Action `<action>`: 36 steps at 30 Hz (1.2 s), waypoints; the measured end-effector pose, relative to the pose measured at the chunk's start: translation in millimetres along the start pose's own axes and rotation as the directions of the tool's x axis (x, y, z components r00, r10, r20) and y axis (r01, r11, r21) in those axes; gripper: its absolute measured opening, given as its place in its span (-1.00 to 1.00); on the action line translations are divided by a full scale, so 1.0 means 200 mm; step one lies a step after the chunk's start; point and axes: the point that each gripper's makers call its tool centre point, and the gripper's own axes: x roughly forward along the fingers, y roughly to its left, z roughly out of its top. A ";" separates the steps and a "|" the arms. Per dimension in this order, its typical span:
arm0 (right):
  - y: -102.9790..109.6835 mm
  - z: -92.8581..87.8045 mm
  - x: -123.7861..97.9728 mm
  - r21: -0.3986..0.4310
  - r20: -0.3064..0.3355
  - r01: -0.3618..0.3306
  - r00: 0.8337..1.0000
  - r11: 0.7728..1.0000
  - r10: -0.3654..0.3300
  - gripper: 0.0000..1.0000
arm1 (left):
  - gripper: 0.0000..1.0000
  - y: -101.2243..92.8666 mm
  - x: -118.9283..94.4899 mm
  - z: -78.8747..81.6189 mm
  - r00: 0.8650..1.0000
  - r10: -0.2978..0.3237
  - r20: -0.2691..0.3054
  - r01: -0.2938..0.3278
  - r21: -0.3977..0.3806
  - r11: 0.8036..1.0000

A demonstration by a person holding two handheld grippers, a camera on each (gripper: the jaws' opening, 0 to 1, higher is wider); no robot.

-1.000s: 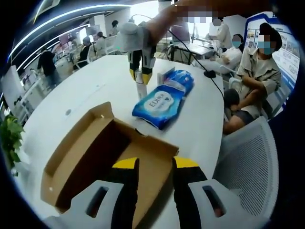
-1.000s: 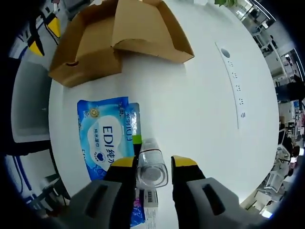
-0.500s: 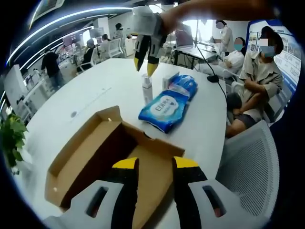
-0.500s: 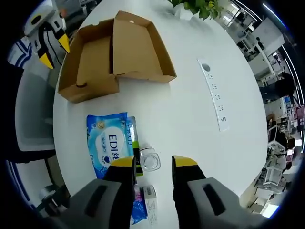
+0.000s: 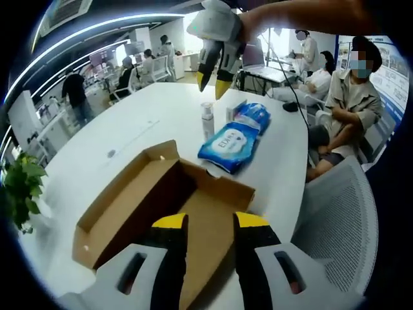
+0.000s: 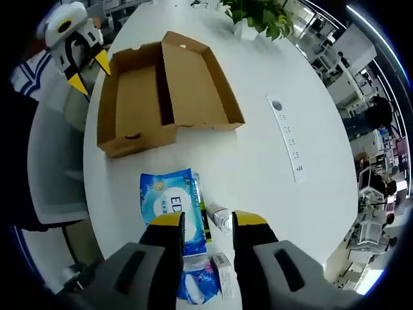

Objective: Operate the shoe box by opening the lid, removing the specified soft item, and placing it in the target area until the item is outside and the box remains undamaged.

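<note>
A plain brown cardboard shoe box [image 6: 164, 97] sits on a white table [image 6: 277, 168]. Near one table edge lies a blue wipes pack [image 6: 167, 205] with a white label and dark blue lettering, beside a clear bottle [image 5: 207, 121]. Both grippers have yellow-tipped black jaws on white bodies.

Opposed high views, shared box [image 5: 161, 200]

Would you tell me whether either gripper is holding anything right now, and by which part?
Nothing is held: the right gripper hangs open above the bottle, and the left gripper is open beside the cardboard box.
</note>
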 end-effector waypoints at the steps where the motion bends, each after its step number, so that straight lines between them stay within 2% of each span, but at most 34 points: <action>1: 0.03 0.02 0.00 0.000 0.001 -0.001 1.000 1.000 0.001 -0.47 | -0.47 0.00 -0.01 -0.01 1.000 0.001 0.001 -0.001 -0.001 1.000; 15: 0.32 0.22 0.01 0.021 0.016 -0.007 1.000 1.000 0.006 -0.50 | -0.48 0.09 -0.24 -0.19 0.999 0.029 0.012 -0.029 -0.009 1.000; 23: 0.48 0.35 0.04 0.036 0.023 -0.014 1.000 0.999 0.013 -0.51 | -0.48 0.16 -0.31 -0.28 0.999 0.044 0.028 -0.044 -0.025 0.999; 26: 0.53 0.39 0.05 0.035 0.021 -0.018 1.000 0.999 0.018 -0.53 | -0.49 0.19 -0.33 -0.33 0.999 0.050 0.022 -0.049 -0.038 0.998; 29: 0.58 0.41 0.06 0.039 0.017 -0.030 0.999 0.999 0.029 -0.56 | -0.49 0.23 -0.35 -0.40 0.998 0.069 -0.009 -0.069 -0.044 0.997; 31: 0.60 0.43 0.06 0.042 0.016 -0.031 0.999 0.999 0.030 -0.57 | -0.51 0.25 -0.37 -0.43 0.997 0.078 0.000 -0.078 -0.068 0.995; 36: 0.66 0.47 0.10 0.057 0.024 -0.037 0.999 0.998 0.036 -0.58 | -0.56 0.35 -0.39 -0.56 0.991 0.123 -0.048 -0.128 -0.117 0.985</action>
